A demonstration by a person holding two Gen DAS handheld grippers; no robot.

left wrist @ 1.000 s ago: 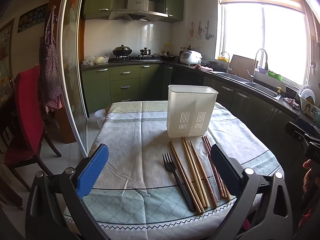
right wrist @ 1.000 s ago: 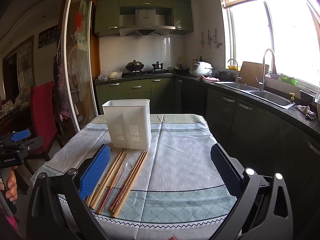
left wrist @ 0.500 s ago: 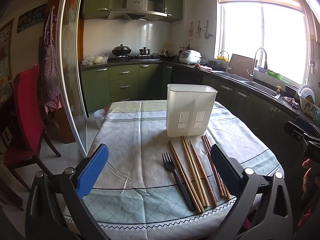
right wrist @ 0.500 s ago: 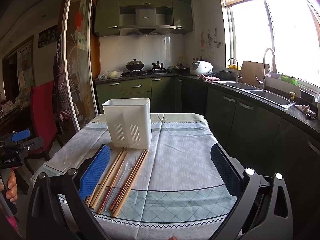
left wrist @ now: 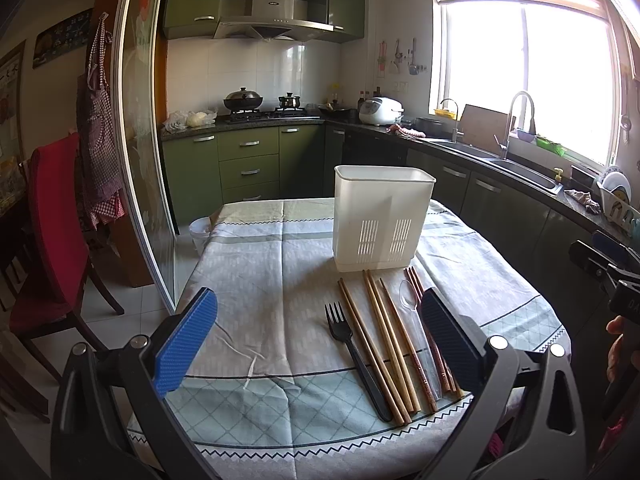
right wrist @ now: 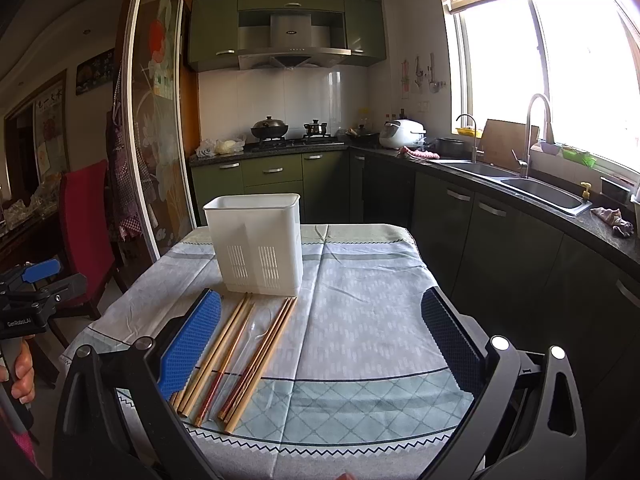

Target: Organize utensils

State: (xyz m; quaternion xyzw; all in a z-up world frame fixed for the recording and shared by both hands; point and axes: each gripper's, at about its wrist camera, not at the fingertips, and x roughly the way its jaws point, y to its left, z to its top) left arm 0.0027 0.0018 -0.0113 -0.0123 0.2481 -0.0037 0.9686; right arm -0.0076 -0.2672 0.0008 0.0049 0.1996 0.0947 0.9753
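Note:
A white slotted utensil holder (left wrist: 382,220) (right wrist: 256,242) stands upright on the table. In front of it lie a black fork (left wrist: 354,356), several wooden chopsticks (left wrist: 384,344) (right wrist: 232,352) and a clear plastic spoon (left wrist: 412,308) (right wrist: 250,338), all side by side and pointing at the holder. My left gripper (left wrist: 320,338) hovers open above the table's near edge, the utensils just inside its right finger. My right gripper (right wrist: 320,340) is open too, with the chopsticks next to its left finger. Neither holds anything.
The table wears a pale checked cloth (left wrist: 260,280) (right wrist: 372,320). A red chair (left wrist: 56,232) stands to the left by a sliding glass door (left wrist: 140,160). Green cabinets, a stove and a sink counter (right wrist: 540,196) run behind and to the right. A person's hand (right wrist: 20,372) grips the other handle.
The left wrist view has crept slightly closer to the table. The right gripper and all utensils stay where they were.

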